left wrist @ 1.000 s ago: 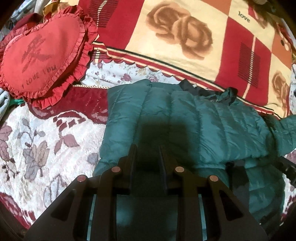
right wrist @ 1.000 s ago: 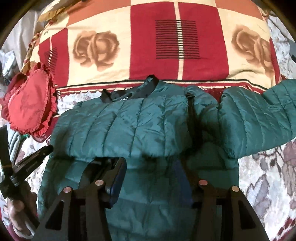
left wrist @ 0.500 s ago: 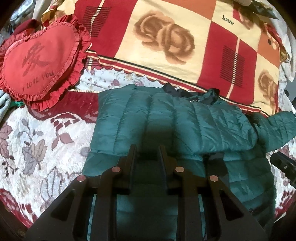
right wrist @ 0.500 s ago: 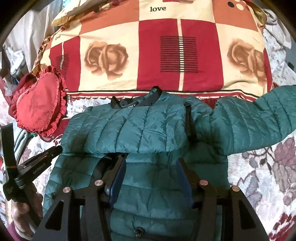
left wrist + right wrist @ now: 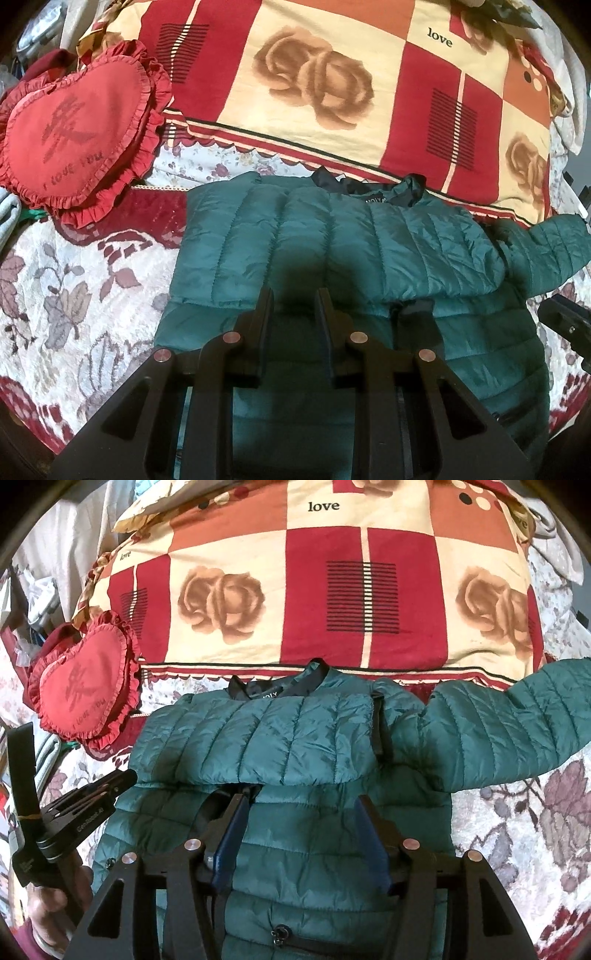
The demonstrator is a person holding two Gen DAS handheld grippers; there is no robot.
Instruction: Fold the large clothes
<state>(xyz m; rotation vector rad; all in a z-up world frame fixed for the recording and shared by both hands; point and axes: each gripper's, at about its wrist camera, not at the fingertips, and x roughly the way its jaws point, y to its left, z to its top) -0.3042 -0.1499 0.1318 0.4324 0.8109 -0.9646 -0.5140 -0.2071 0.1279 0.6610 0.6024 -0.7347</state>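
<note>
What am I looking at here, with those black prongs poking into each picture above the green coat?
No robot: a person holds a two-finger gripper in each hand, each carrying a fisheye camera looking along its fingers. The left gripper and right gripper both hang open, gripping nothing. Below them a teal quilted puffer jacket lies on a floral bedspread; one sleeve is folded across its chest, the other sleeve stretches right. Behind sit a red heart-shaped frilled cushion and a red-and-cream rose-print quilt. In the right camera's view, the left gripper appears at lower left.
</note>
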